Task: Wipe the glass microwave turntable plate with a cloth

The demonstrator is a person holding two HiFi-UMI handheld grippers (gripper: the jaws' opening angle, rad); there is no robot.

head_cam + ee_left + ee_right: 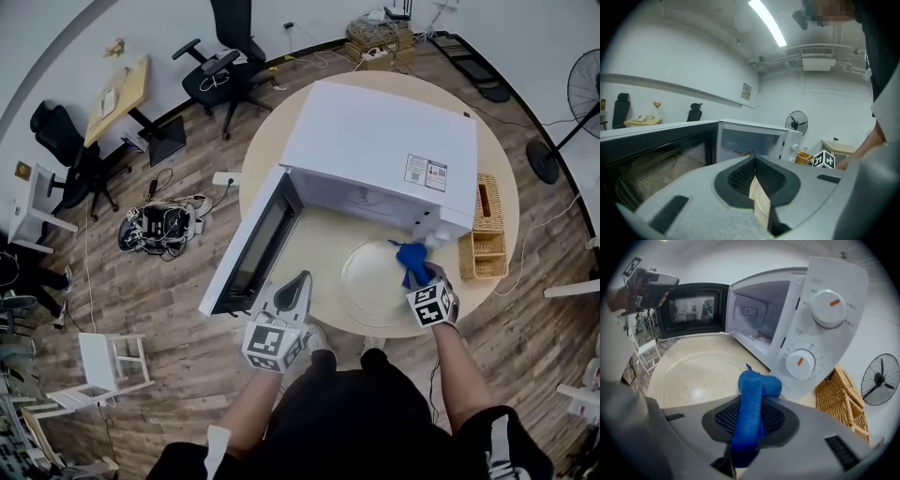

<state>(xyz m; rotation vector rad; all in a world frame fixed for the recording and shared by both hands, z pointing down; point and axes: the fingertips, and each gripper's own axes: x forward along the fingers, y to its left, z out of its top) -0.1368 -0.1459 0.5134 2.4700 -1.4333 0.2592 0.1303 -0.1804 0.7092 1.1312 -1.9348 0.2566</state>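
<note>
The glass turntable plate (375, 281) lies flat on the round table in front of the open microwave (375, 141). My right gripper (419, 274) is over the plate's right rim, shut on a bunched blue cloth (411, 255). In the right gripper view the cloth (752, 404) sticks out past the jaws of my right gripper (754, 397), above the plate (693, 376) and close to the microwave's dials. My left gripper (302, 279) is held to the left of the plate, beside the open door, apart from it. Its jaws (755, 161) look shut with nothing between them.
The microwave door (253, 248) swings out to the left, near my left gripper. A wicker basket (486, 239) stands at the table's right edge beside the microwave. The table edge (394, 330) runs just in front of the plate. Office chairs, a stool and a fan stand on the floor around.
</note>
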